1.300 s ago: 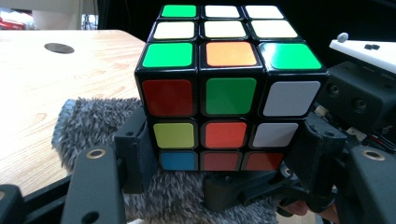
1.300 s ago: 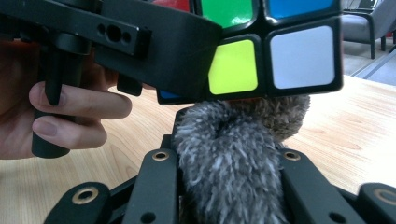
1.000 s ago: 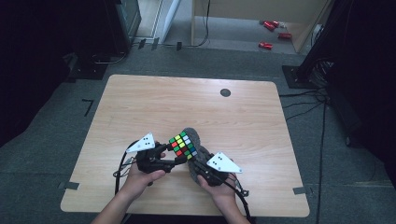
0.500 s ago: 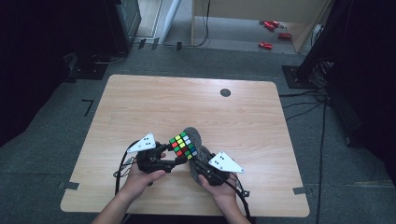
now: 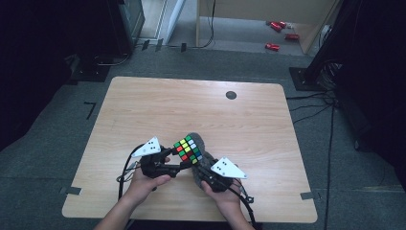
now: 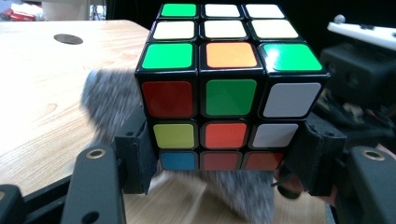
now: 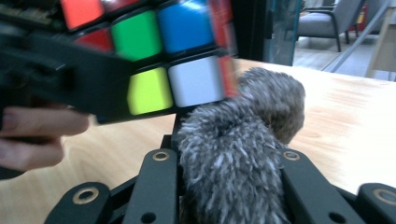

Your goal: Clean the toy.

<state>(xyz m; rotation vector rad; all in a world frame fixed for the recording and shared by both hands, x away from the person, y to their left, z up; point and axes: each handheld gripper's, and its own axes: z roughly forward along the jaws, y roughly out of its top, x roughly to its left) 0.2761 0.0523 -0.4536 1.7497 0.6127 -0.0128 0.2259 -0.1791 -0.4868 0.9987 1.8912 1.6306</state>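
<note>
A scrambled colour cube (image 5: 188, 150) (image 6: 227, 84) (image 7: 154, 56) is held just above the wooden table (image 5: 158, 110), near its front middle. My left gripper (image 5: 178, 166) (image 6: 224, 156) is shut on the cube's bottom layer, one black pad on each side. A grey furry object (image 5: 200, 155) (image 6: 108, 100) (image 7: 238, 149) sits under and behind the cube. My right gripper (image 5: 201, 170) (image 7: 229, 177) is shut on that furry object, whose far end sticks out past the jaws. A hand grips each gripper from the table's near edge.
A small dark round hole (image 5: 231, 95) (image 6: 68, 38) marks the far right part of the table. Cables (image 5: 125, 167) trail from both grippers. Red items (image 5: 280, 28) lie on the floor beyond the table. A chair (image 7: 327, 23) stands far off.
</note>
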